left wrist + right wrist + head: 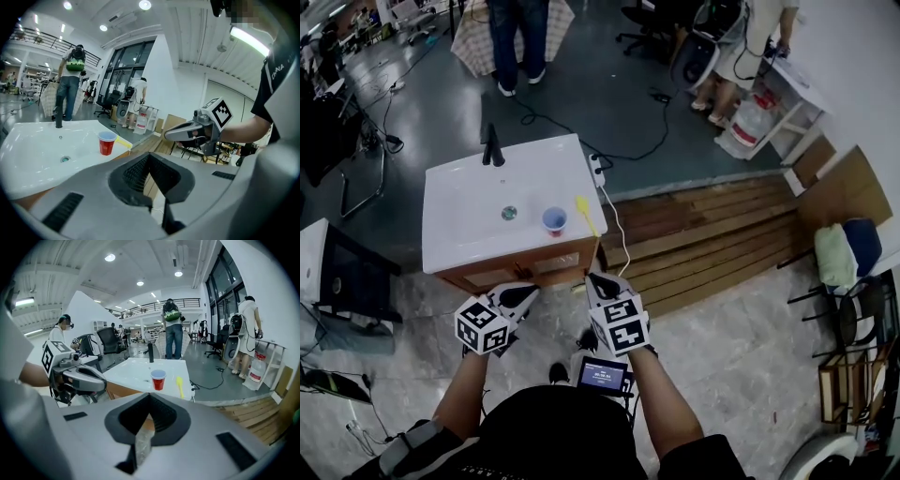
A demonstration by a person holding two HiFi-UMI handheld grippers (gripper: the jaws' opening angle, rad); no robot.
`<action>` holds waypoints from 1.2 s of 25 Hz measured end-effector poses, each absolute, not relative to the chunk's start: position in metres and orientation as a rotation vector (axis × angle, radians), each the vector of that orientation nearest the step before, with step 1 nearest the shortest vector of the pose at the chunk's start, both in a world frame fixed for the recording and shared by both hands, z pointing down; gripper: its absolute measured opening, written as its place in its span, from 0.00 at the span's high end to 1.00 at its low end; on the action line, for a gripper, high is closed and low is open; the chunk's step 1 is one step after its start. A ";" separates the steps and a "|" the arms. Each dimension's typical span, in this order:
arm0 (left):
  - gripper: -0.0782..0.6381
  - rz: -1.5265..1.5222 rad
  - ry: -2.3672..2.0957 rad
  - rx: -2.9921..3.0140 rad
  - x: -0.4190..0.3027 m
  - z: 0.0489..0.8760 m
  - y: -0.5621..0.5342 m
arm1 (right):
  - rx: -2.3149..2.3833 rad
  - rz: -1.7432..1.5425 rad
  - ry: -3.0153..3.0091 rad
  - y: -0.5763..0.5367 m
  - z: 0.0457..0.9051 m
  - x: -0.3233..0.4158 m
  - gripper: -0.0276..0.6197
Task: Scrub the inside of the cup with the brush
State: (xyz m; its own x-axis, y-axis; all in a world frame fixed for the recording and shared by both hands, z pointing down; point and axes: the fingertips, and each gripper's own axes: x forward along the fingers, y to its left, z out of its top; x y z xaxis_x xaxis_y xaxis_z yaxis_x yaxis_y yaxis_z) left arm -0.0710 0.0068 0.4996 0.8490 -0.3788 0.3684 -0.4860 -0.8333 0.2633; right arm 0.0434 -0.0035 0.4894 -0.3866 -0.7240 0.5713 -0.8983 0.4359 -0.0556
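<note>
Left gripper (pixel 523 297) and right gripper (pixel 600 283) are pressed together, empty. Red cup (pixel 554 220) stands on the white sink counter (pixel 459 234), with the yellow brush (pixel 586 214) at its three o'clock.

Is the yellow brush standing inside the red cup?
No, the yellow brush lies flat on the white sink top, to the right of the red cup and apart from it, in the right gripper view.
</note>
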 end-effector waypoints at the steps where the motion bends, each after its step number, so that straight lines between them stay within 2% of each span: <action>1: 0.89 0.443 -0.640 2.684 -0.065 0.499 0.002 | 1.361 0.496 -2.230 -0.010 0.489 0.045 0.95; 14: 0.89 0.467 -0.740 2.659 -0.027 0.496 -0.072 | 1.284 0.502 -2.302 -0.096 0.493 0.081 0.95; 30: 0.89 0.404 -0.848 2.589 -0.017 0.507 -0.097 | 1.175 0.515 -2.332 -0.127 0.510 0.093 0.95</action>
